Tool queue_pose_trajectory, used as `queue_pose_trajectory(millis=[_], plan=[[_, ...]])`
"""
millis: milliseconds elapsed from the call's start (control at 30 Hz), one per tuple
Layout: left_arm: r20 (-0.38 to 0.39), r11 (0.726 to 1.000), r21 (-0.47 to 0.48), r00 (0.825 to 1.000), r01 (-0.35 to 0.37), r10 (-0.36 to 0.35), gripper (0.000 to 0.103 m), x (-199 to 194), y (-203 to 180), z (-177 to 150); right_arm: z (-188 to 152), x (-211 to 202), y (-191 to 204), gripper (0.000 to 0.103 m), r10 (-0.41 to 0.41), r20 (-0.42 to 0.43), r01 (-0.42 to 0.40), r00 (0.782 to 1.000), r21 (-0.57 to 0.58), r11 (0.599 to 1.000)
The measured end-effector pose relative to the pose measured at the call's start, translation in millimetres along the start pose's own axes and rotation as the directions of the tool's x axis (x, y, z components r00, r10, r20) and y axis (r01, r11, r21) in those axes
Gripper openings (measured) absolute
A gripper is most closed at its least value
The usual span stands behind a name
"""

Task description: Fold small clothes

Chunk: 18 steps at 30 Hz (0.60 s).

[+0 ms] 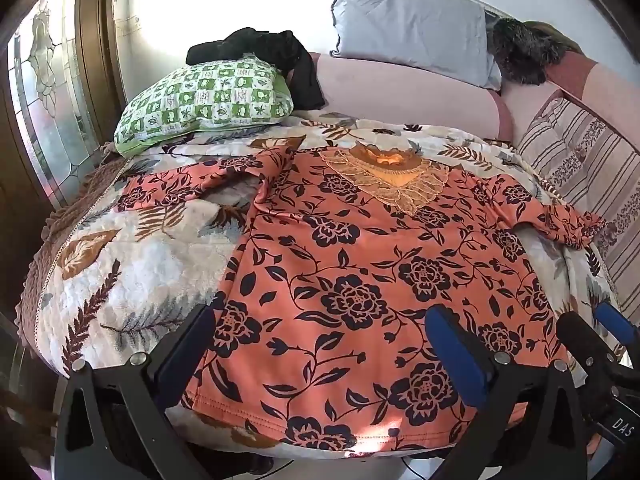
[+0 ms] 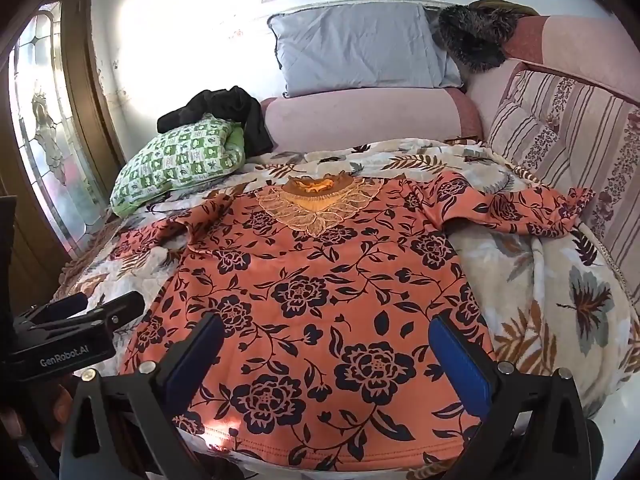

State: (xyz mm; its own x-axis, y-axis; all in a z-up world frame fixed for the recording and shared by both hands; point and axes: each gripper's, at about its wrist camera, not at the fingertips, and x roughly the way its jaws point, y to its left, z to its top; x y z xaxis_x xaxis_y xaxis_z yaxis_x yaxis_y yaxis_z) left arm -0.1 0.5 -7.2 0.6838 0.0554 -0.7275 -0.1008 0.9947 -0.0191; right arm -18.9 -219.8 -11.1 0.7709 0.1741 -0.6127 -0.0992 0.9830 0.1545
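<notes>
An orange top with dark flower print [image 1: 360,264] lies spread flat, front up, on the leaf-patterned blanket [image 1: 132,264], hem toward me, lace collar [image 1: 392,176] at the far end. Both sleeves lie out to the sides. My left gripper [image 1: 320,332] is open over the hem's left part, holding nothing. My right gripper [image 2: 326,340] is open over the hem [image 2: 320,452], holding nothing. The right gripper shows at the right edge of the left wrist view [image 1: 596,332]; the left gripper shows at the left edge of the right wrist view [image 2: 100,306].
A green checked pillow [image 1: 200,100] with a black garment [image 1: 264,52] on it lies at the far left. A grey pillow [image 1: 412,28], pink bolster [image 1: 400,96] and striped cushion [image 1: 580,160] stand behind and right. A glass door [image 1: 44,100] is left.
</notes>
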Motion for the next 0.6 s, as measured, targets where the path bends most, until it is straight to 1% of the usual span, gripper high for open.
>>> queue_pose_trajectory(millis=[600], plan=[[-0.002, 1.000, -0.007, 1.000, 0.002, -0.002, 0.103, 1.0, 1.5, -2.9, -0.6, -0.1, 0.7, 0.103, -0.004, 0.003, 0.004, 1.000, -0.006, 1.000]])
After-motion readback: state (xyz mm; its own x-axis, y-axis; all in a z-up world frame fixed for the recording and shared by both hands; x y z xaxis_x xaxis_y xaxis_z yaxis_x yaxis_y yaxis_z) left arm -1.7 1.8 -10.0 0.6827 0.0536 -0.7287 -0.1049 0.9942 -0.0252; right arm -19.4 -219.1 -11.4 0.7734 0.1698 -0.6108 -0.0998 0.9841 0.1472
